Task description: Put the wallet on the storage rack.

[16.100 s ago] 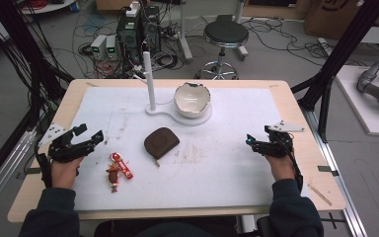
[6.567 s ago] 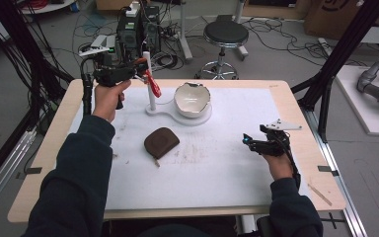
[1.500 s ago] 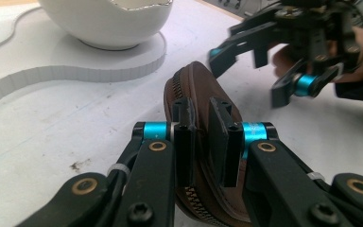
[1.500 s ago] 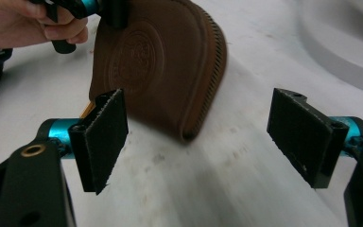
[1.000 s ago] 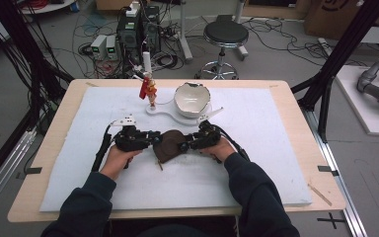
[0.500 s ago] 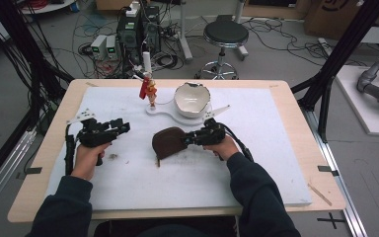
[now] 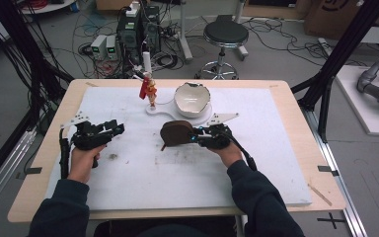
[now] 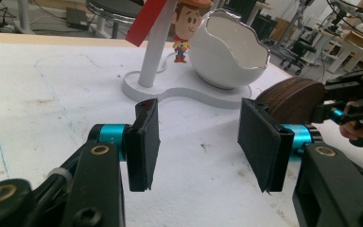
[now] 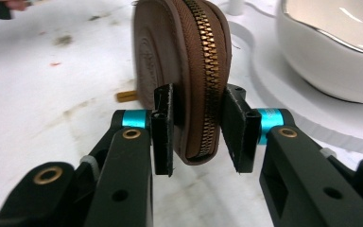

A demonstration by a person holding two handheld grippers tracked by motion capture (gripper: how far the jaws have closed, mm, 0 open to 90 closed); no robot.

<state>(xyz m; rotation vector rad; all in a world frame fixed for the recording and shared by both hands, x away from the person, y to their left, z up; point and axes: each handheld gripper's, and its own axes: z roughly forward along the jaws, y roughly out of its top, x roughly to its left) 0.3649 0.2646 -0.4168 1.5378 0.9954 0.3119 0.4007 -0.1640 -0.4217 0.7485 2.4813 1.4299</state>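
Right gripper point(image 7: 193, 137) clamped on the edge of a brown zippered pouch point(image 7: 175, 134), both pads pressed to its flat sides so it stands on edge near the middle of the white mat point(image 7: 256, 163), just in front of the white bowl point(image 7: 192, 98) on its stand. Left gripper point(image 7: 120, 128) sits well apart at the mat's left side, jaws standing open with nothing between them. Behind, a small cowboy figure point(image 7: 151, 92) hangs at the stand's white post point(image 7: 147, 63).
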